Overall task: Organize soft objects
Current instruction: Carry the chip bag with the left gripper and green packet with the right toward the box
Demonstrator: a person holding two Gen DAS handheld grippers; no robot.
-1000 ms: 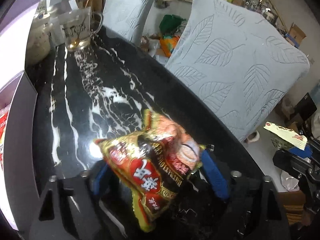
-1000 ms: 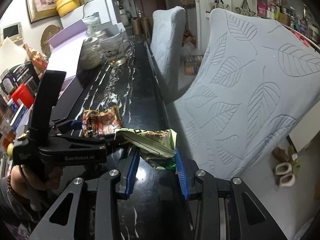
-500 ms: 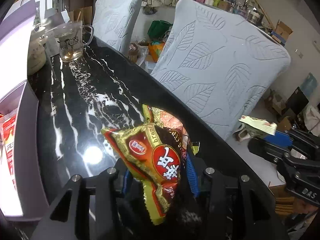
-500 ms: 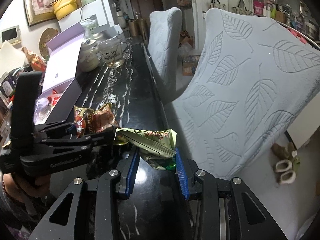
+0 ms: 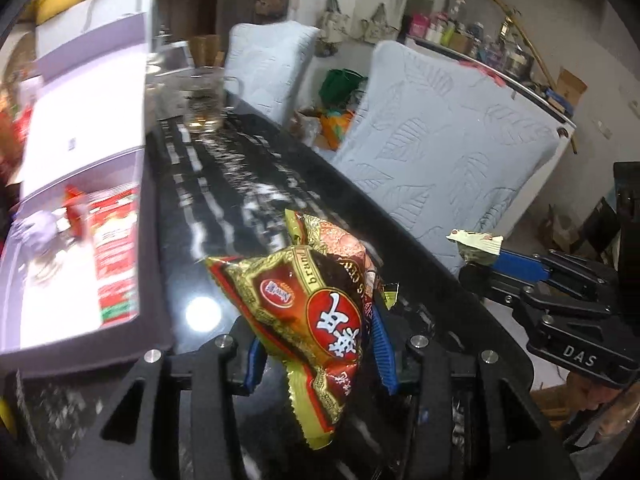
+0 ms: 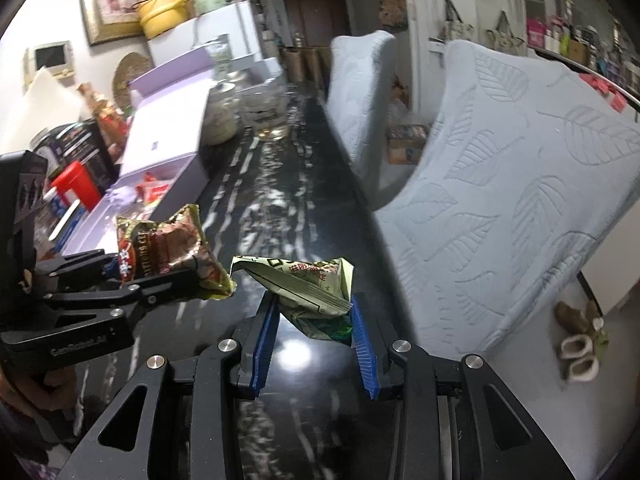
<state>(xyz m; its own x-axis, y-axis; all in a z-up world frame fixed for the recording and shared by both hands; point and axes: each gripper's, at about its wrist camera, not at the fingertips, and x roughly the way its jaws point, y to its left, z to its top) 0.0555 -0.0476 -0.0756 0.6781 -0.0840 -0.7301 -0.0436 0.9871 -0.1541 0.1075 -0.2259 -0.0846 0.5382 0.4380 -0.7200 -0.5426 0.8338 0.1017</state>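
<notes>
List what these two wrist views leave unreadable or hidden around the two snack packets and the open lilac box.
- Open lilac box: contents motion-blurred in the left wrist view, cut by the left edge; too small in the right wrist view.
- Red-and-gold snack packet: lower end hidden behind the left gripper.
- Pale green snack packet: its print is crumpled and its bottom sits between the right gripper pads.
- Glass mug: printing blurred.

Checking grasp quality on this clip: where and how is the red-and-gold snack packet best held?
Grip the red-and-gold snack packet across its puffed middle, coming from its lower end, as the left gripper does: the crimped ends are thin and slippery, while the body gives under the fingers.
</notes>
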